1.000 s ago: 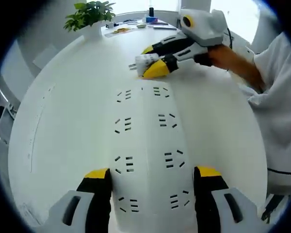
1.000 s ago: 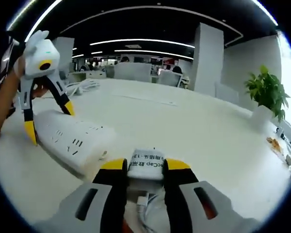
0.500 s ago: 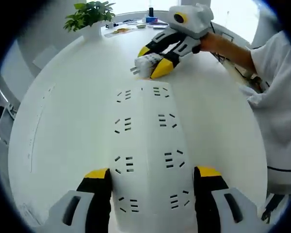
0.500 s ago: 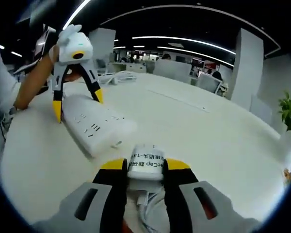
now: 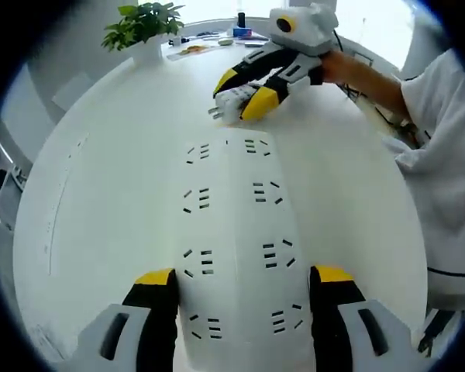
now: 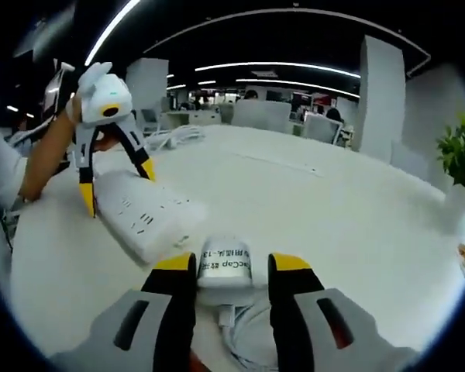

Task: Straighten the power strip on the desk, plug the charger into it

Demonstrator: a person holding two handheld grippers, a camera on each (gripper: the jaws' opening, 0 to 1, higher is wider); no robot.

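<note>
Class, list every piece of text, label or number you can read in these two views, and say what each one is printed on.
"Cap" and "-13", on the label of the white charger between the right gripper's jaws; the characters between them are too blurred to read.
Nothing readable on the power strip, and the items on the far desk edge are too small to read.

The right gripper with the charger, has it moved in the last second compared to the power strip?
Yes. In the left gripper view, the right gripper with the charger has lifted away from the far end of the unmoved power strip, toward the potted plant.
</note>
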